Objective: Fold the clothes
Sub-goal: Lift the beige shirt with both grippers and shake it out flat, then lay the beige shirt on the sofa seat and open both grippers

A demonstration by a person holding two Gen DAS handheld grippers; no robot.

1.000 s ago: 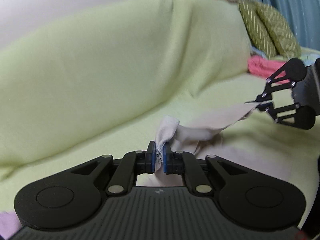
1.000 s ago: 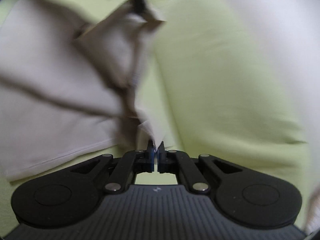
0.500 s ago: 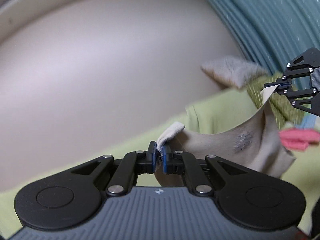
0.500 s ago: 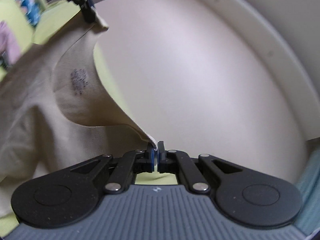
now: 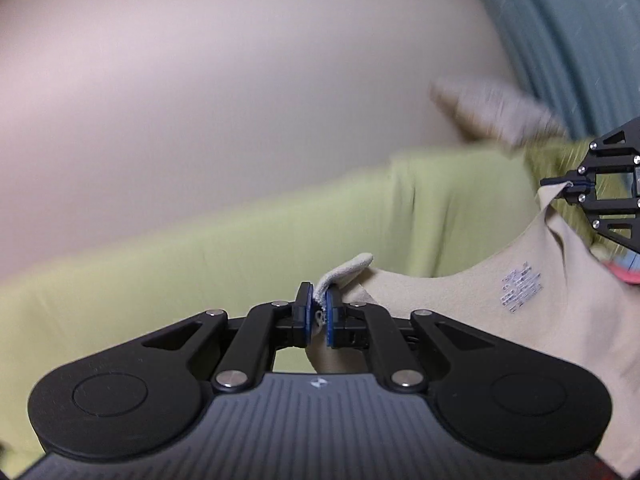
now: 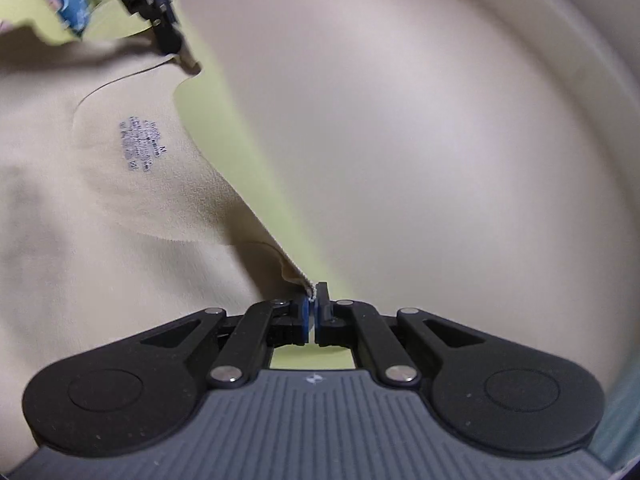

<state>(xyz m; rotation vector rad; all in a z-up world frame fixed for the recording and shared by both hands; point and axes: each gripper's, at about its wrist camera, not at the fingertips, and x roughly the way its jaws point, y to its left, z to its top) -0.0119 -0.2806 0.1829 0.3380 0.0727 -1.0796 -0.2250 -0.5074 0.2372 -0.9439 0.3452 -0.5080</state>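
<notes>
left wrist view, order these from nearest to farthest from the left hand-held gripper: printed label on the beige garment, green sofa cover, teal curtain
1. Printed label, to the right on the beige garment that the left hand-held gripper is shut on.
2. Green sofa cover, behind the garment, across the middle.
3. Teal curtain, far back at the upper right.

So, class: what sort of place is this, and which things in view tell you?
Probably a home living room: a sofa under a green cover, a curtain and a plain wall, with a beige top held up.
</notes>
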